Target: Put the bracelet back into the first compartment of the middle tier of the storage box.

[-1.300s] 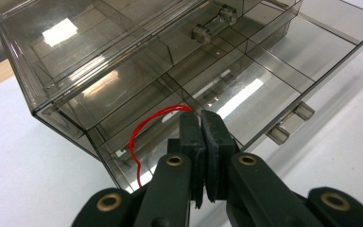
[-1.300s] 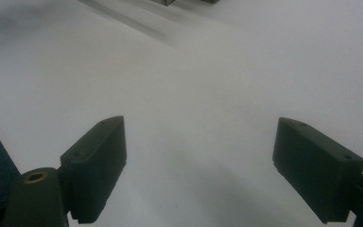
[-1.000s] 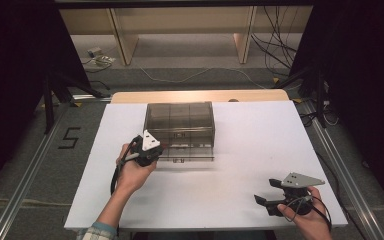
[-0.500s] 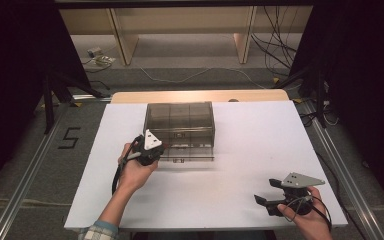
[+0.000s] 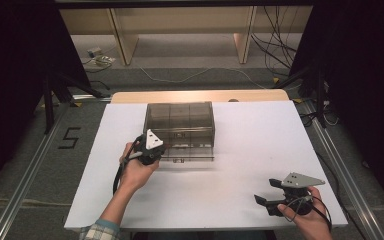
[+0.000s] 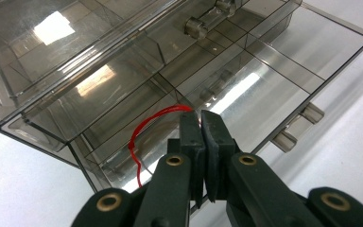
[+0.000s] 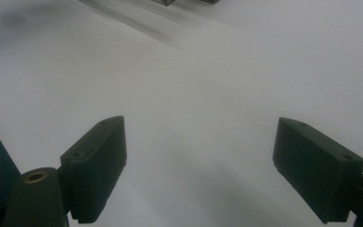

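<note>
White table top point(image 5: 230, 200), seen from above. A smoky clear plastic compartment box point(image 5: 180, 131) sits left of centre toward the far edge, lid raised.

Left: the left gripper point(image 5: 156, 150) rests in the person's left hand point(image 5: 136, 170) at the box's near left corner, its grey 3-cornered plate facing up, its black cable looping down beside the forearm. In the left gripper view the left gripper point(image 6: 201, 124) has its 2 jaws pressed together, pads nearly flush, clamped on a thin red elastic band point(image 6: 144, 135). The band loops out to the left of the jaw tips and lies over a near compartment of the box point(image 6: 246, 61). Whether the band touches the compartment floor I cannot tell. Dividers split the tray into several cells; 2 small latch tabs stick out on the side toward the right of that view.

Right: the right gripper point(image 5: 272, 196) is held low near the near right corner of the table, well apart from the box. In the right gripper view the right gripper point(image 7: 198, 165) has its jaws spread wide over bare white surface, with nothing between them.
</note>
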The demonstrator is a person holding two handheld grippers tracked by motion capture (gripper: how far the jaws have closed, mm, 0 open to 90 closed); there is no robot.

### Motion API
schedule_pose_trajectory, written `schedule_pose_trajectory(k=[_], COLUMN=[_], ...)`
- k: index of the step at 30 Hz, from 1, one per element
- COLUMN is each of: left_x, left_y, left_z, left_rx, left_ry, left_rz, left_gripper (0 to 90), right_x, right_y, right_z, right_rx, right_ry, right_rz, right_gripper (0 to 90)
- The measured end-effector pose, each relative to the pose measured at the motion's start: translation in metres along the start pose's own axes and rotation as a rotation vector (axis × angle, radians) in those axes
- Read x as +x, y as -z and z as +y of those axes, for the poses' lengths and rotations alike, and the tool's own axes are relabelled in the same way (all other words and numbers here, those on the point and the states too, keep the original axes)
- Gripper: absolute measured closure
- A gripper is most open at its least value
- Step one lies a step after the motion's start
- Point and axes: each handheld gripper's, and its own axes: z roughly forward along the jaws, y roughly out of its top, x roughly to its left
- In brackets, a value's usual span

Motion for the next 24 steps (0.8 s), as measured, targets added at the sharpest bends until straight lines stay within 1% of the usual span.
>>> schedule_pose_trajectory(k=[10,24], left_x=[0.0001,0.0018], left_y=[-0.0021,-0.0038], left_z=[0.0000,-0.0005], left_rx=[0.006,0.008], left_ry=[-0.006,0.003], left_rz=[0.002,0.006], left_gripper=[88.1,88.0], right_x=[-0.0001,-0.0001], right_y=[0.0000,-0.0001], right_z=[0.0000,0.0000], right_rx=[0.000,0.001], right_ry=[0.000,-0.001], right_rz=[0.000,0.001], right_gripper=[19.0,19.0])
